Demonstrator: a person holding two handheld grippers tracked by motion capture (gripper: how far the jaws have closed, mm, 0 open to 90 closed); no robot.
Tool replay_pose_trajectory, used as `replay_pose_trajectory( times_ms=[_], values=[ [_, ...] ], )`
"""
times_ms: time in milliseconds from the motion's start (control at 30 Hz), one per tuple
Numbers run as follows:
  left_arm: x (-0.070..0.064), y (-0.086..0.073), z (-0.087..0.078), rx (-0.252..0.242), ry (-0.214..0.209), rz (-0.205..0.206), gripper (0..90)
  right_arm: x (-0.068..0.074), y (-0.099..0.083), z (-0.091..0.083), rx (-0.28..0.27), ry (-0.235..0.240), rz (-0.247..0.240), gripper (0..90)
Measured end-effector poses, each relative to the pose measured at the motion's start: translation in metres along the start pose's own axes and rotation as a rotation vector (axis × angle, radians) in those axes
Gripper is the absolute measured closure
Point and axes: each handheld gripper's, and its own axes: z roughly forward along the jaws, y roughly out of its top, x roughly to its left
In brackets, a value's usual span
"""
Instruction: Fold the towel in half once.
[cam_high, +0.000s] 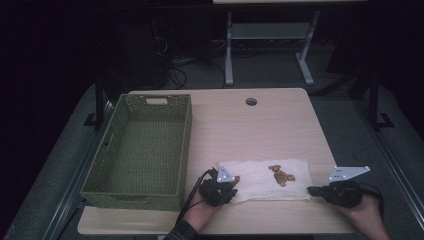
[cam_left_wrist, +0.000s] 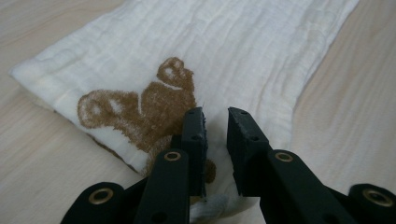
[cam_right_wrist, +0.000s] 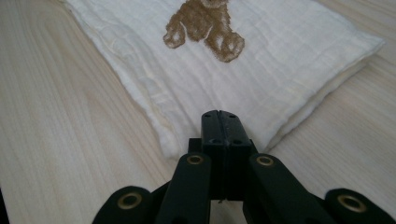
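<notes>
A green woven basket (cam_high: 142, 150) stands along the left side of my tabletop (cam_high: 260, 120), just beside my left hand, and a round cable hole (cam_high: 251, 101) sits near the far edge. The folded white cloth (cam_high: 267, 180) with brown teddy bears lies near the front edge, between my grippers. My left gripper (cam_left_wrist: 215, 135) sits over the cloth's left end, jaws slightly apart with fabric between them. My right gripper (cam_right_wrist: 220, 122) rests at the cloth's right end, jaws pressed together.
</notes>
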Motion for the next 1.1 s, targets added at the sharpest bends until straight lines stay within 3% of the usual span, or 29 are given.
replay_pose_trajectory(
  times_ms=[267, 500, 633, 867, 1100],
  values=[
    [-0.008, 0.002, 0.002, 0.009, -0.028, 0.042, 75.6, 0.002, -0.014, -0.012, -0.003, -0.011, 0.019, 89.7],
    [0.006, 0.013, 0.0, -0.034, -0.015, 0.031, 62.9, -0.002, 0.0, -0.011, -0.015, -0.035, -0.013, 80.1],
    [0.013, 0.02, 0.001, -0.047, 0.014, 0.03, 54.4, -0.014, 0.015, -0.006, -0.046, -0.062, -0.019, 76.5],
    [0.025, 0.028, 0.005, -0.076, 0.067, 0.015, 49.0, -0.041, 0.042, 0.004, -0.076, -0.133, -0.028, 72.6],
    [0.043, 0.036, 0.007, -0.099, 0.114, -0.021, 48.4, -0.067, 0.045, 0.016, -0.074, -0.132, 0.021, 67.6]
  ],
)
